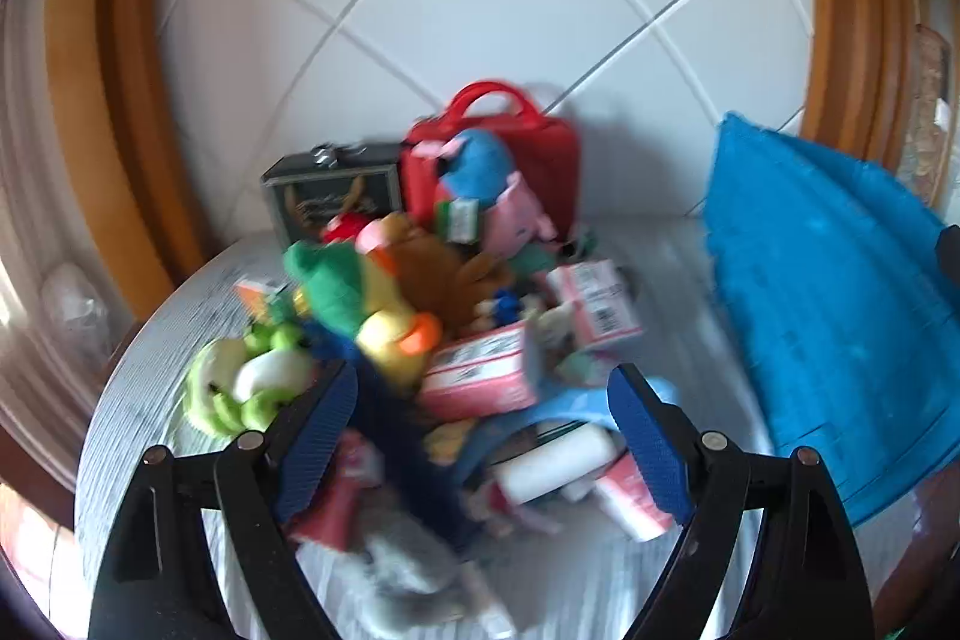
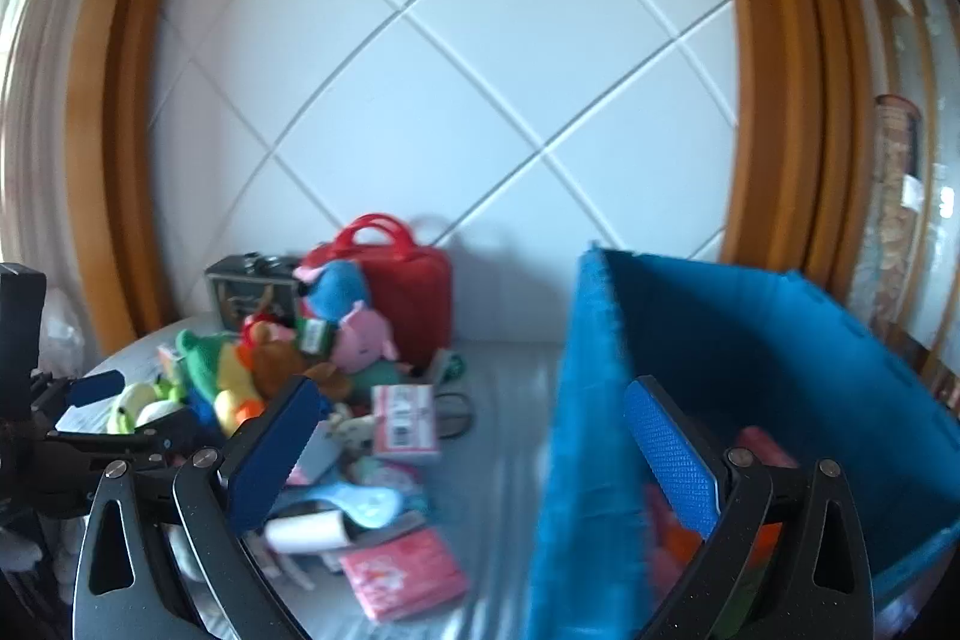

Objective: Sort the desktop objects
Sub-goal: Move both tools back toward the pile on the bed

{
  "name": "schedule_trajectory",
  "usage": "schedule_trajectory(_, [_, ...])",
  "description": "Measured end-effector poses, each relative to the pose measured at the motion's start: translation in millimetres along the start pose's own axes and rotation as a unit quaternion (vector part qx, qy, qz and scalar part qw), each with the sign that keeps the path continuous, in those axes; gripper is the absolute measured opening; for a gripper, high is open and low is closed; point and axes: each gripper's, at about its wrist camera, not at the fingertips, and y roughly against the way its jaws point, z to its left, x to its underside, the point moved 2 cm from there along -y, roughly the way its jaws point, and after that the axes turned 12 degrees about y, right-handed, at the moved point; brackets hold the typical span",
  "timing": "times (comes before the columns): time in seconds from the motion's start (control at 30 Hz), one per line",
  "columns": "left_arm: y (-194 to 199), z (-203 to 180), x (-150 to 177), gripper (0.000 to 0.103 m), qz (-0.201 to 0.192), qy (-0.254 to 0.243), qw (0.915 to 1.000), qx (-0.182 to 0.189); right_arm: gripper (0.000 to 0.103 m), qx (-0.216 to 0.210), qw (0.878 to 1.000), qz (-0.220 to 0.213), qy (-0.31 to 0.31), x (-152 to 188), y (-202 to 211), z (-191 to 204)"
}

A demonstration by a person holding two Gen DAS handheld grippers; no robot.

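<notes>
Left gripper (image 1: 480, 418): your jaws stand wide apart with nothing between the pads, hanging over the near side of the toy pile.
Right gripper (image 2: 474, 451): your jaws are spread wide and grip nothing; the near wall of the blue bin shows between them.
Blue bin (image 2: 780, 358): it stands to the right of the toy pile, apart from it; inside you can make out pink and orange items, too blurred to name.
Toy pile (image 1: 420, 292): plush toys and pink boxes (image 1: 480, 370) lie heaped on the grey table (image 1: 138, 376), left of the blue bin.
Red case (image 1: 540, 148): it stands upright behind the pile, against the white wall.
Dark box (image 1: 330, 196): just left of the red case.
White roll (image 1: 552, 460): at the pile's near edge, toward the blue bin.
</notes>
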Motion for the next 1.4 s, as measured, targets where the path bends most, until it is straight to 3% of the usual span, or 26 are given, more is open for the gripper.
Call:
schedule_trajectory(0.17, [-29,76,25,0.086,0.062,0.040,0.9973,-0.001,0.103,-0.049,0.996,0.067,-0.013,27,-47,44])
schedule_trajectory(0.3, [-48,113,57,0.086,0.081,0.067,0.9945,0.000,0.103,-0.087,0.987,0.137,-0.020,67,-82,72])
schedule_trajectory(0.43, [-69,118,88,0.086,0.123,0.077,0.9894,-0.013,0.103,-0.101,0.979,0.177,-0.016,102,-99,95])
schedule_trajectory(0.57, [-89,108,122,0.086,0.161,0.046,0.9853,-0.036,0.103,-0.116,0.972,0.205,-0.014,127,-107,107])
schedule_trajectory(0.7, [-106,109,145,0.079,0.190,0.063,0.9787,-0.045,0.103,-0.125,0.966,0.228,-0.007,146,-111,110])
schedule_trajectory(1.07, [-173,114,151,0.076,0.235,0.098,0.9649,-0.066,0.103,-0.144,0.954,0.262,0.011,171,-119,117])
schedule_trajectory(1.13, [-181,118,158,0.061,0.253,0.104,0.9598,-0.062,0.103,-0.149,0.952,0.266,0.014,173,-123,123])
schedule_trajectory(1.17, [-181,120,162,0.058,0.261,0.111,0.9575,-0.053,0.103,-0.153,0.951,0.269,0.016,173,-125,127])
schedule_trajectory(1.4, [-149,132,162,0.052,0.236,0.092,0.9661,-0.051,0.103,-0.183,0.938,0.291,0.035,174,-149,162])
